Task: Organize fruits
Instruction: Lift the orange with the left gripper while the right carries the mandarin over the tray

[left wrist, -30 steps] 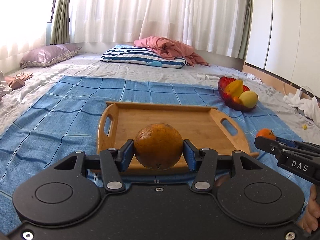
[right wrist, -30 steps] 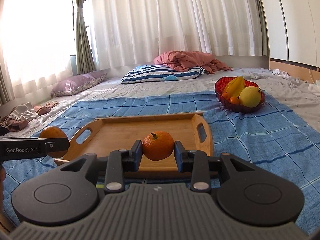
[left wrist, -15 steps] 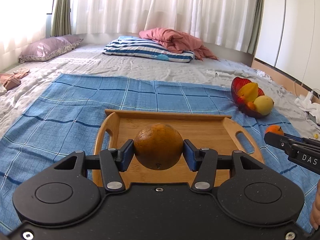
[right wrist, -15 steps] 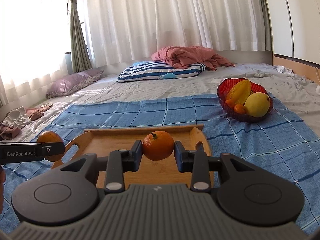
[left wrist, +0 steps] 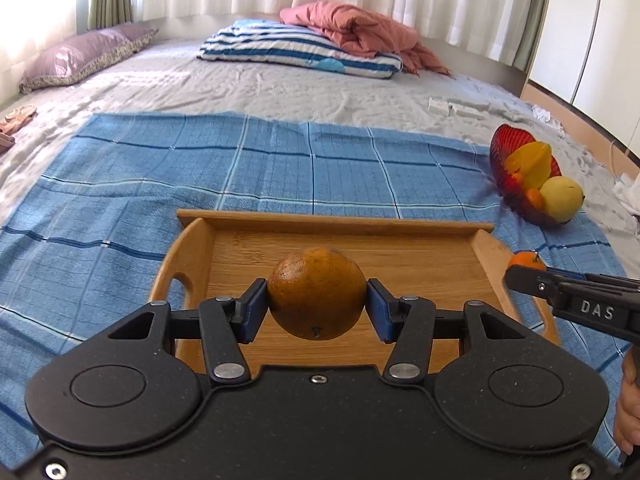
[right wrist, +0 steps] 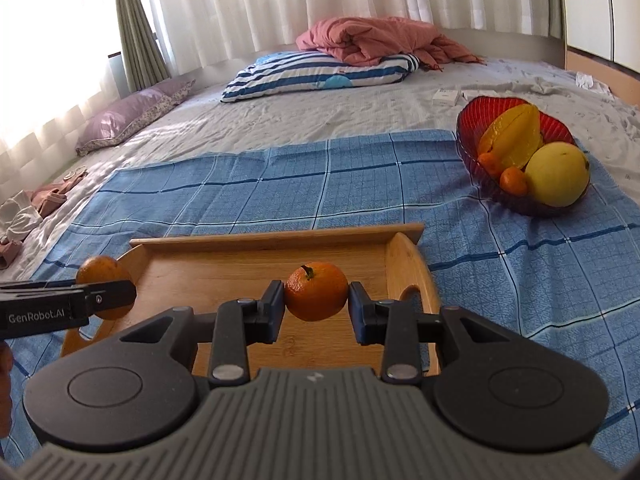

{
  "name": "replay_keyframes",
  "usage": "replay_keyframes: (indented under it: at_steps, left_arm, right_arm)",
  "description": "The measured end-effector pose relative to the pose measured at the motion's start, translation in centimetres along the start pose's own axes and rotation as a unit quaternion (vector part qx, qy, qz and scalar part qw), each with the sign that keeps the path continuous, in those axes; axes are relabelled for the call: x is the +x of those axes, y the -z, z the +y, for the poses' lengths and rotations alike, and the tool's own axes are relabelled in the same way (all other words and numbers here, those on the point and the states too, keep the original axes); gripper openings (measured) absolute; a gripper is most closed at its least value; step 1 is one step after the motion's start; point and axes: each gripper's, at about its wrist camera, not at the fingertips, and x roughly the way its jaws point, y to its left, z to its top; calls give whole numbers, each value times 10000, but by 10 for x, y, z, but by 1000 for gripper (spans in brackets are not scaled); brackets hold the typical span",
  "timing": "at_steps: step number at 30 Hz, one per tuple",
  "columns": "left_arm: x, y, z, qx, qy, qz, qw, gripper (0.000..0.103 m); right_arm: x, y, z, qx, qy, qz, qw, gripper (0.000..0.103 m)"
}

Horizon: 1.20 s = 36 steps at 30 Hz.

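- While the left gripper (left wrist: 317, 306) hangs above the near part of a rectangular bamboo tray with cut-out handles (left wrist: 400, 258), its blue-padded jaws are closed on the two sides of a large, dull brownish-orange round orange (left wrist: 317, 294).
- The right gripper (right wrist: 316, 307) is at the right end of the same bamboo tray (right wrist: 224, 272), jaws pressed against a small bright orange mandarin with a dark stem (right wrist: 316, 291); the stem points up.
- Both fruits are clear of the tray floor, carried in the air over it; the tray itself has no fruit lying on it.
- From the left wrist view, the right gripper's black finger marked "DAS" comes in from the right edge with the mandarin (left wrist: 526, 261) showing just behind its tip, over the tray's right handle.
- From the right wrist view, the left gripper's finger marked "GenRobot.AI" comes in from the left edge, with the brownish orange (right wrist: 105, 284) partly hidden behind it.
- The tray sits on a blue checked cloth (left wrist: 200, 168) spread over a bed with a grey sheet (left wrist: 280, 88).
- A red ribbed glass bowl (right wrist: 476, 120) stands on the cloth's far right corner, well apart from the tray, holding a yellow starfruit (right wrist: 510, 138), a pale yellow round fruit (right wrist: 558, 174) and small orange fruits.
- Further back lie a blue-and-white striped pillow (right wrist: 316, 74), a crumpled pink blanket (right wrist: 372, 38) resting on it, and a purple pillow (right wrist: 132, 118).
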Motion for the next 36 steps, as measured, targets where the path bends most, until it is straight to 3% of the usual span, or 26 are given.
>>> replay_keyframes:
  at_steps: [14,28,36]
  left_arm:
    - [79,-26,-6,-81,-93,487,9987,50]
    - [105,-27,-3,-146,-191,505,9984,50]
    - [108,-29,-5,-93,-205,447,9987,51]
  right_arm:
    - [68,-25,-19,381,359,397,9978,39]
    - [90,-24,-22,713,353,291,9964,39]
    - [100,-26,-16,551,485,276,9969,39]
